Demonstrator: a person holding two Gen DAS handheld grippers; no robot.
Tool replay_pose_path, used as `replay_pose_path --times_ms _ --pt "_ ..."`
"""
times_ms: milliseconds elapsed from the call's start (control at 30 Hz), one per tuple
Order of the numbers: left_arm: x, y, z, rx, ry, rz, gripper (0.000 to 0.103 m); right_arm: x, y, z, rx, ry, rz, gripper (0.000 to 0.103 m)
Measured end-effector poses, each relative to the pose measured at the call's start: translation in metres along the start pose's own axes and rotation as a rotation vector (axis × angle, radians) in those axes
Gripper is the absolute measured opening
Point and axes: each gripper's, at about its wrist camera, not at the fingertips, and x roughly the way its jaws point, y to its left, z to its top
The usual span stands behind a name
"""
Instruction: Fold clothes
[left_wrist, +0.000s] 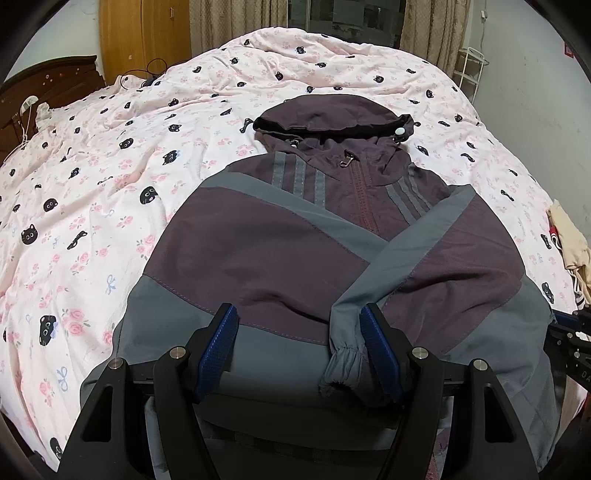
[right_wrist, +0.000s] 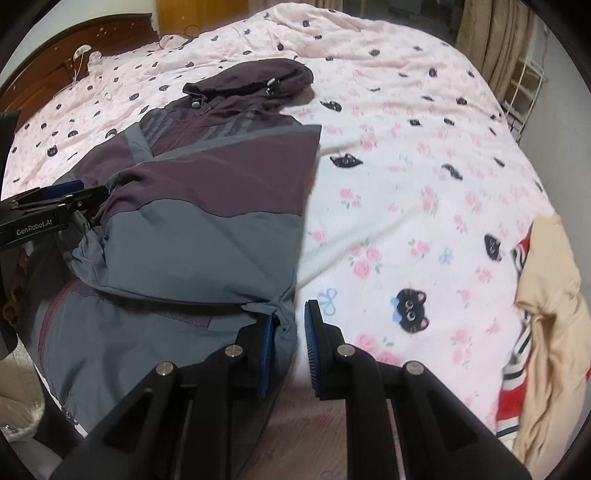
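A purple and grey hooded jacket (left_wrist: 295, 236) lies face up at the near edge of the bed (left_wrist: 110, 192), both sleeves folded across its front, hood farthest away. Its hem is cut off behind the tongs. The left gripper (left_wrist: 299, 314) stands wide above the lower front, the elastic cuff (left_wrist: 345, 363) beside its right finger. The right gripper (right_wrist: 290, 314) is narrowly open, its jaws straddling the jacket's side edge; whether it pinches cloth is unclear.
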Motion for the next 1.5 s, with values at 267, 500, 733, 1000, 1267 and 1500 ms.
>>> replay_pose_path --times_ms 267,500,733,1000,1267,1500 --pt "0.001 0.002 -0.001 -0.004 0.010 -0.004 0.064 0.005 -0.015 -0.006 0.079 0.029 0.041 0.020" --pt "-0.005 0.006 0.002 -0.009 0.001 -0.008 0.064 -0.042 -0.008 0.001 0.036 -0.050 0.067 0.062" --pt "-0.011 0.009 0.004 -0.014 -0.008 -0.011 0.064 -0.077 0.009 0.039 0.024 -0.147 0.116 0.066" --pt "-0.010 0.011 0.003 -0.004 0.001 -0.006 0.064 -0.014 0.055 0.068 0.010 -0.042 0.140 0.064" --pt "-0.005 0.012 -0.001 -0.001 0.015 -0.006 0.064 0.037 0.062 0.070 0.044 0.057 0.161 0.066" --pt "-0.013 0.014 0.002 -0.009 -0.003 -0.009 0.064 0.013 0.084 0.069 -0.017 0.008 0.198 0.066"
